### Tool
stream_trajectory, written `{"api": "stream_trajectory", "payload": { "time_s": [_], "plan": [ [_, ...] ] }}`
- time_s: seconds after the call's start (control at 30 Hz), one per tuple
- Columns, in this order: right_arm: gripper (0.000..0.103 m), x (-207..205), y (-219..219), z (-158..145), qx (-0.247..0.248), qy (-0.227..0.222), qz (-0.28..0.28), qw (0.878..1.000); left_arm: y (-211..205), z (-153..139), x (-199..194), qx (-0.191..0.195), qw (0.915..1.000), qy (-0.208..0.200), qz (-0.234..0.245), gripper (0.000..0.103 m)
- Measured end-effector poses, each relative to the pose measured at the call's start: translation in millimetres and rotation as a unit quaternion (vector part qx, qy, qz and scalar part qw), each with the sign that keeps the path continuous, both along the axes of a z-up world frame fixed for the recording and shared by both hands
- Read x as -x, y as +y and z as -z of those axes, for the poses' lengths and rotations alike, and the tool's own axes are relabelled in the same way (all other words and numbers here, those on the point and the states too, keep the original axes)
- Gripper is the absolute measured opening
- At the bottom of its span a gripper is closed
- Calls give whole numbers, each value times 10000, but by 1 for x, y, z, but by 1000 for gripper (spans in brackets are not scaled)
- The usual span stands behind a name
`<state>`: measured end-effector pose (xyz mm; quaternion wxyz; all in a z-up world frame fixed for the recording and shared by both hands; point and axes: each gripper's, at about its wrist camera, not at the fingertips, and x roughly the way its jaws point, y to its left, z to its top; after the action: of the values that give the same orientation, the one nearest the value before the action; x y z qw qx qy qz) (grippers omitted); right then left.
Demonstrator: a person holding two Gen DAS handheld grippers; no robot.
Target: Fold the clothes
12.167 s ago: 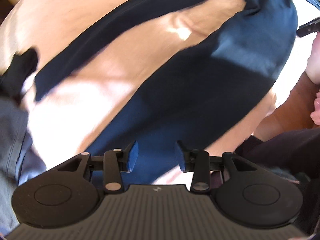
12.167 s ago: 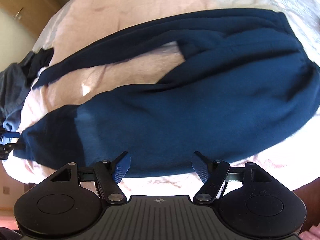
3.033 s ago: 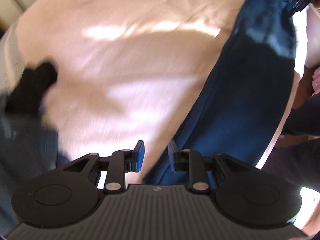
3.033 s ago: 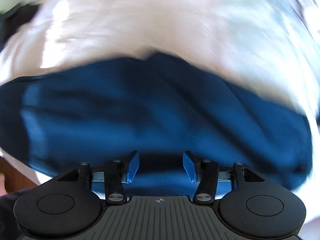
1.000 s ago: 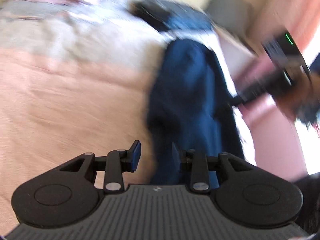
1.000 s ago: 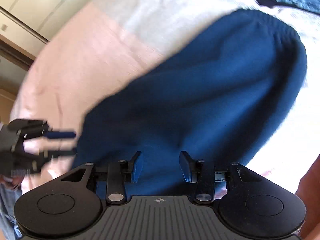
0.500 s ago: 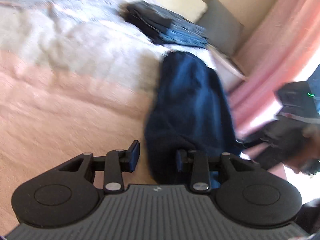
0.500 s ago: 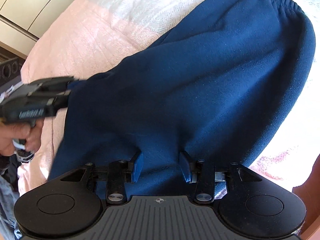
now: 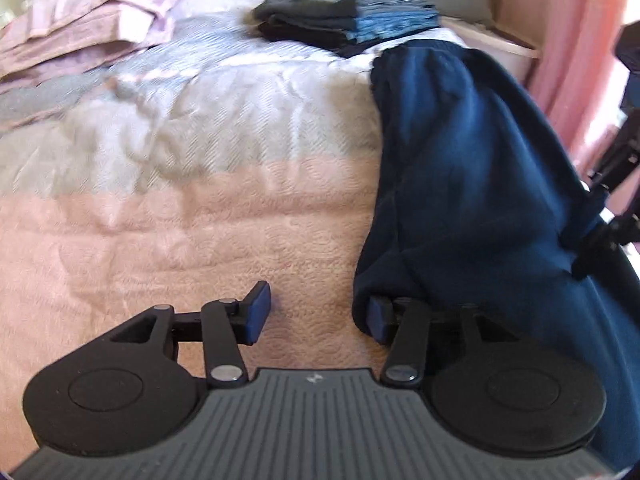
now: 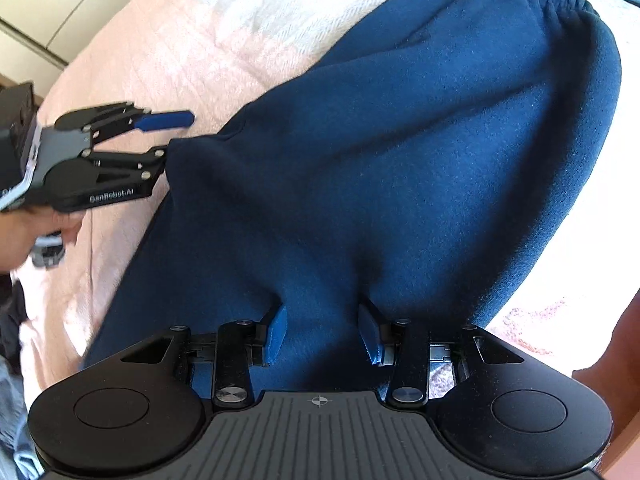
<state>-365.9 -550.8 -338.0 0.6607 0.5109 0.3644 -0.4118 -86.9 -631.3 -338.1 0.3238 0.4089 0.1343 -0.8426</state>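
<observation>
The bed [image 9: 168, 216] is filling both views, its quilted cover pink nearer the cameras and pale grey-white farther off. Navy sweatpants [image 10: 400, 152] are lying folded lengthwise along the bed's right edge, the elastic waistband at the far end and the nearer end reaching the two tools. In the left wrist view a pile of pink-lilac bedding [image 9: 92, 12] is sitting at the far left of the bed, and a stack of folded dark and blue clothes [image 9: 344, 20] is resting just beyond the waistband. A pink curtain [image 9: 560, 40] is hanging at the right.

The right hand-held gripper [image 10: 322, 332] is standing with its blue pads partly apart, a raised fold of the sweatpants running between them; whether they are pinching it cannot be told. The left hand-held gripper [image 9: 316, 316] is spread wide, its left pad over bare cover and its right pad tucked under the sweatpants' near corner. The right wrist view is showing a person's hand [image 10: 36, 224] holding that left tool.
</observation>
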Motion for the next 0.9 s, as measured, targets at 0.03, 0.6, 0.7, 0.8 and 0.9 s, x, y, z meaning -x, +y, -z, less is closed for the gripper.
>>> {"api": "stream_trajectory", "payload": {
  "time_s": [0.03,0.6,0.7,0.8,0.9],
  "plan": [
    [44,1,0,1,-44,-1,8,10000,-1,-1,-4,-55,10000,63,23,47],
    [44,-42,-22,-9,851,-540,-570,9933,9,-39,-45,-646,9778,1609,-1175,39],
    [44,-32,-16,2,765,-476,-766,9930,7,-11,-9,-813,9865,1171,-812,39],
    [44,-10,-9,6,724,-459,-753,9935,1,10,1,-895,9898,809,-755,41],
    [44,4,-11,9,545,-252,-502,9969,-2,16,3,-927,9910,612,-748,43]
  ]
}}
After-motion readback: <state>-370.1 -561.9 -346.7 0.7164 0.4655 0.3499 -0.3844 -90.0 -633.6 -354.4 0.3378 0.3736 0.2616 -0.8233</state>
